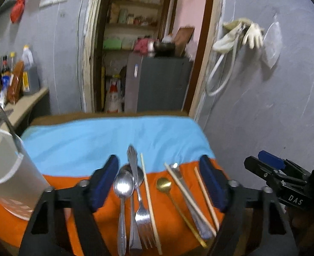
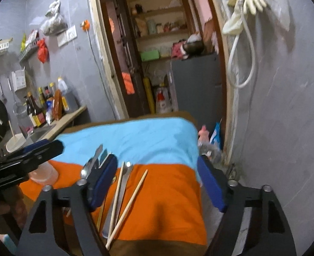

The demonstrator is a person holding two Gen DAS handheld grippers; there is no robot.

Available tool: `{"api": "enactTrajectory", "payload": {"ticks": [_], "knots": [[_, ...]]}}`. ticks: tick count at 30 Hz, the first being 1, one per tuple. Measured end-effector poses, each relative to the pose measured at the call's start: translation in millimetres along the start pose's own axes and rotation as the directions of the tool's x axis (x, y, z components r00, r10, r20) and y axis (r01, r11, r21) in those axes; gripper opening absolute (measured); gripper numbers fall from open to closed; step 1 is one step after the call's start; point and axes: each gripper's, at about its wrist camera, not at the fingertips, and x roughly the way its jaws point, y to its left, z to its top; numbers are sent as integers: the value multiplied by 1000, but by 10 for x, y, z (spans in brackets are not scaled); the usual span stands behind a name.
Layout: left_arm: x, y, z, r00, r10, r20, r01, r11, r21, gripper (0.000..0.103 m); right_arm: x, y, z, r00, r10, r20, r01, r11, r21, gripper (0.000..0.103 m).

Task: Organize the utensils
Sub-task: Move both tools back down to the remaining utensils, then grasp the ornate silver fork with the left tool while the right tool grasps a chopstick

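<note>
Several utensils lie side by side on an orange and blue cloth (image 1: pixel 88 145). In the left wrist view I see a silver spoon (image 1: pixel 123 186), a fork (image 1: pixel 143 216), a long chopstick (image 1: pixel 149 198), a gold spoon (image 1: pixel 164 184), a silver handle (image 1: pixel 188 198) and a second chopstick (image 1: pixel 206 196). My left gripper (image 1: pixel 159 166) hovers open above them, touching none. My right gripper (image 2: pixel 156 162) hangs open over two chopsticks (image 2: pixel 133 198) and a silver utensil (image 2: pixel 124 189) at the cloth's right part. Each gripper shows in the other's view: the right gripper (image 1: pixel 259 160) and the left gripper (image 2: pixel 50 146).
A tall white container (image 1: pixel 7 170) stands on the cloth's left side with a metal handle sticking out. A counter with bottles (image 2: pixel 41 111) runs along the left wall. Behind the table is a doorway with a grey cabinet (image 1: pixel 161 83). The table's right edge drops off beside a grey wall.
</note>
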Motion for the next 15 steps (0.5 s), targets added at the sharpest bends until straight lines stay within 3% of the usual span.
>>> {"api": "enactTrajectory", "payload": {"ticks": [4,6,15], "knots": [[224,117,-70,995,21,-95,-24,999,-31,39,179,40,-58,998,25,-65,-25,1000,1,49],[336,178,-110,988,40,-148,-46,998,-39,29,275,69,-95,994,39,-104,-39,999,2,45],[543,337,-200,970,19,-244,-44,994,-97,19,517,156,-204,974,61,-217,-63,998,-5,29]]}}
